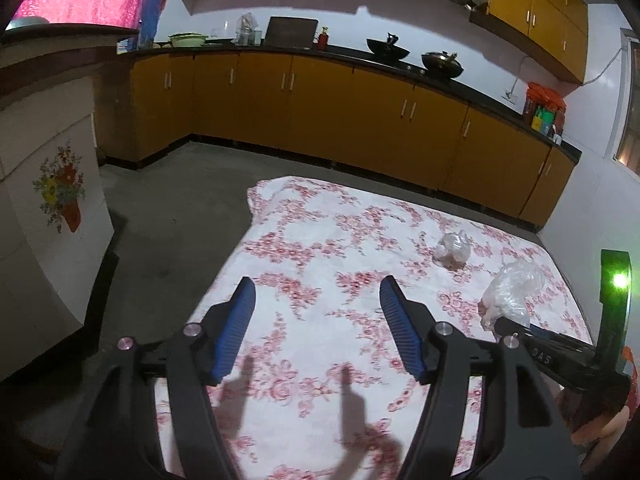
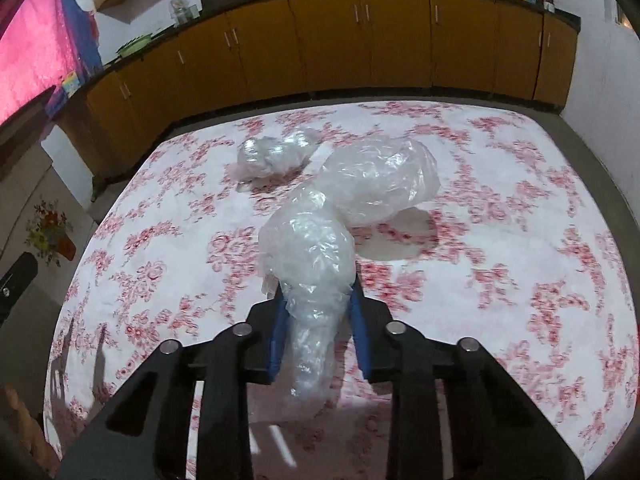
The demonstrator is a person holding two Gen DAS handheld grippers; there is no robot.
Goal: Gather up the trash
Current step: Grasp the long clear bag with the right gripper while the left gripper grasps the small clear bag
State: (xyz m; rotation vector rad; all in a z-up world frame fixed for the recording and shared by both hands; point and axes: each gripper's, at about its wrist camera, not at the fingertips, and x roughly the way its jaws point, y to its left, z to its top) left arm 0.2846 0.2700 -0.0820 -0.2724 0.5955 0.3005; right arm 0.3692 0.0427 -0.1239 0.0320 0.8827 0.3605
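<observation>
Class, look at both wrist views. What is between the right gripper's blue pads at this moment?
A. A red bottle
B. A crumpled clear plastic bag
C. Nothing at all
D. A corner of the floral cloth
B: in the right wrist view the right gripper has its blue pads pressed against a crumpled clear plastic bag above the floral cloth.

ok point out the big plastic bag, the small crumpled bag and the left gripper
big plastic bag (image 2: 316, 248), right wrist view, on its crinkled middle above the pads
small crumpled bag (image 1: 454, 246), left wrist view, on its centre
left gripper (image 1: 318, 292), left wrist view, midway between its fingertips
</observation>
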